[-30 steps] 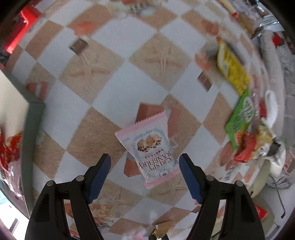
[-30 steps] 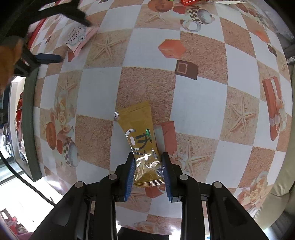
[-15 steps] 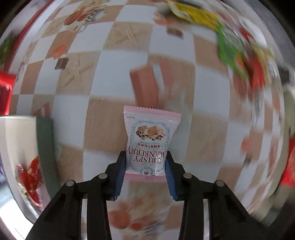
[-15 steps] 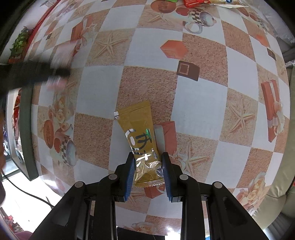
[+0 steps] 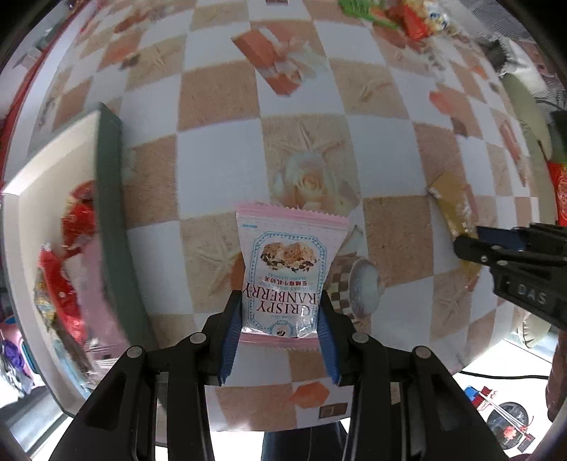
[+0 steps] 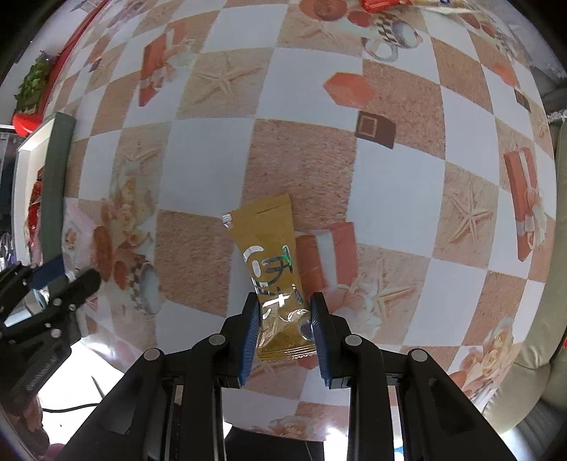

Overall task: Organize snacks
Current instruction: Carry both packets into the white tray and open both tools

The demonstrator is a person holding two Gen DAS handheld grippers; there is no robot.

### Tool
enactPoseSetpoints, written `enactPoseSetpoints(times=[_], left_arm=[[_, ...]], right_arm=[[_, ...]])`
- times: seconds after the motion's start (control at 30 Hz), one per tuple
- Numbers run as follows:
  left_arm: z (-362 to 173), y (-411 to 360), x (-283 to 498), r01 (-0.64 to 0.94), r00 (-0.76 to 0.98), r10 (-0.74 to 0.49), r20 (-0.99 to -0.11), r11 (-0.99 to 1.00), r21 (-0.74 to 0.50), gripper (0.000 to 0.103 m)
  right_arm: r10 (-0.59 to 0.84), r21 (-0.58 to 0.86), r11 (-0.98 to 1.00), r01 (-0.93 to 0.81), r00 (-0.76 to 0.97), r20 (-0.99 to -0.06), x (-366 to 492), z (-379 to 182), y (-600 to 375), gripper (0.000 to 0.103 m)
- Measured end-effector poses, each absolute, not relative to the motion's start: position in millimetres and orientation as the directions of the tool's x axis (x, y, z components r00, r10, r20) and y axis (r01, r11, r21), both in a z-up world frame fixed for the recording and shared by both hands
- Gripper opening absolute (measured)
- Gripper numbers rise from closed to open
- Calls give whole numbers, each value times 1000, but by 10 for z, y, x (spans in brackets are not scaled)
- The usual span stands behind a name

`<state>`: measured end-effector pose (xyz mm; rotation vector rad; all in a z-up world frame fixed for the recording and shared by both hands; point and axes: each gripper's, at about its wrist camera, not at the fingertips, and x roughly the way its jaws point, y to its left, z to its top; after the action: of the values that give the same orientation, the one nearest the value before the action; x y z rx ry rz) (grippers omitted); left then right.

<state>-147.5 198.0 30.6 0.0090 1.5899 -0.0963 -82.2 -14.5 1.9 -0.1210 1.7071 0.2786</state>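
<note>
The step in hand is judged to be the carry: both packets are gripped and neither has yet been delivered to the box [image 5: 108, 198], which serves as the landmark.

The box stands at the left edge of the tabletop [image 5: 219, 166], with a dark green outer wall and a pale inside. Red-wrapped snacks [image 5: 76, 216] are seen lying inside it, blurred.

To the right of the box, the left gripper [image 5: 280, 319] is closed on the lower part of a pink packet [image 5: 287, 262]. The blue fingers [image 5: 230, 329] are pressed against both sides of the packet, and the packet is held above the tabletop, near the box wall but not over it.

Further right of the box, the right gripper [image 6: 283, 329] is closed on the lower end of a gold packet [image 6: 273, 269]. The packet is pinched between the fingers [image 6: 248, 337] and its upper end projects forward over the tabletop, well apart from the box.

A cluster of loose snacks [image 5: 400, 14] is seen at the far edge, beyond the box and to its right.

For the next move, the pink packet is to be brought left, over the green wall, before the fingers are parted; release short of the wall would drop it on the tabletop. The gold packet calls for a longer travel in the same direction, with clearance kept from the left gripper.
</note>
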Motion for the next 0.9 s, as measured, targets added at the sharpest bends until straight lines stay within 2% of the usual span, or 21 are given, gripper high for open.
enactPoseSetpoints(times=[0.37,0.9], left_arm=[[763,2432,-1662,22,90,-55,-994,998,-53,43],[917,3169,-1738,-103,166,-17,-986,994,-35,43]], right_arm=[[92,118,942,-314,-98,-991,-785,420,453,30],[120,135,890,-435,-63,-991,-808,730,1288,30]])
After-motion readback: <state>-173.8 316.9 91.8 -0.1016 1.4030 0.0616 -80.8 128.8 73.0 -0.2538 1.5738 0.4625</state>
